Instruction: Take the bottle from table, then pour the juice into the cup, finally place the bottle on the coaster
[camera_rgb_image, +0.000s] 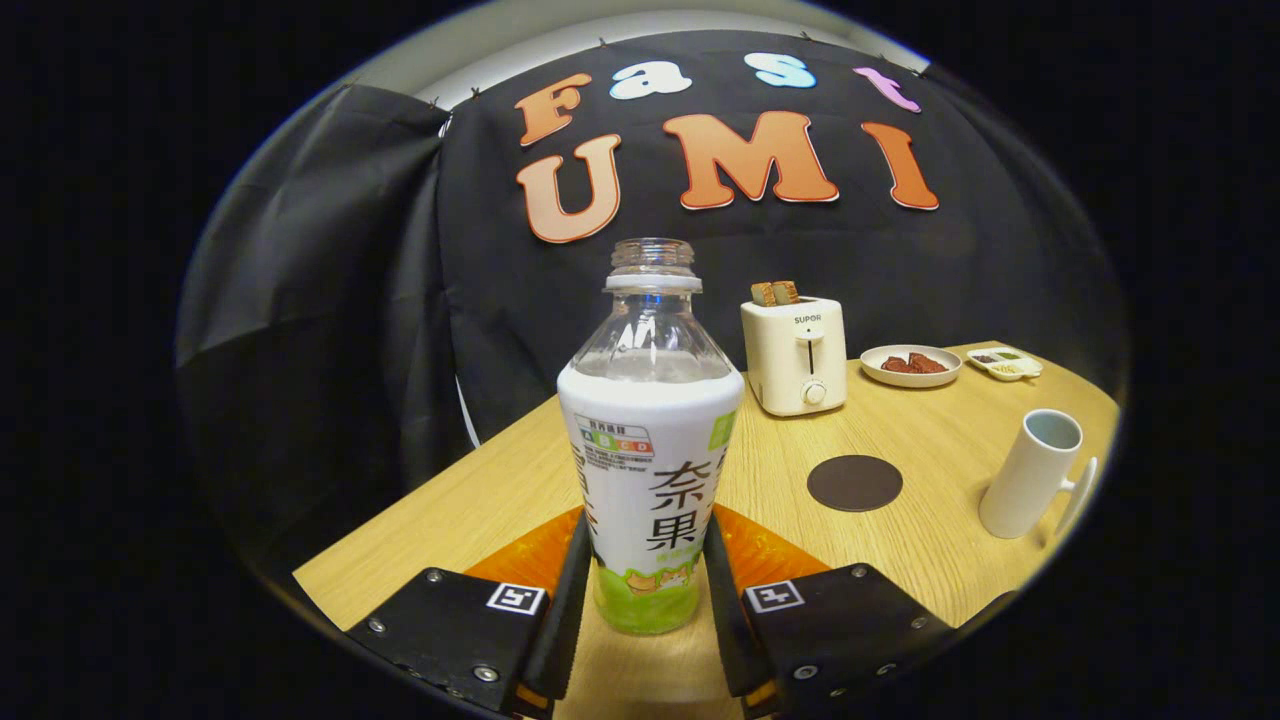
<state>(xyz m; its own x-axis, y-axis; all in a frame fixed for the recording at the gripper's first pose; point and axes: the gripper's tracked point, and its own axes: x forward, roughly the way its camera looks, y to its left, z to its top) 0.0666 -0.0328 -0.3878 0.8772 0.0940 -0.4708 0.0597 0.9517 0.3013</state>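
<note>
Fingers (578, 590) both vs bottle (650, 460) sides

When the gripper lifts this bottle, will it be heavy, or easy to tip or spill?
The bottle stands between the gripper's fingers, both against its sides. Its clear top looks empty, so probably light. It is tall and narrow, likely tippy. The cap is off, so tilting may spill.

Clear glossy plastic bottle (650, 440), wood-grain table (900, 540)
</note>
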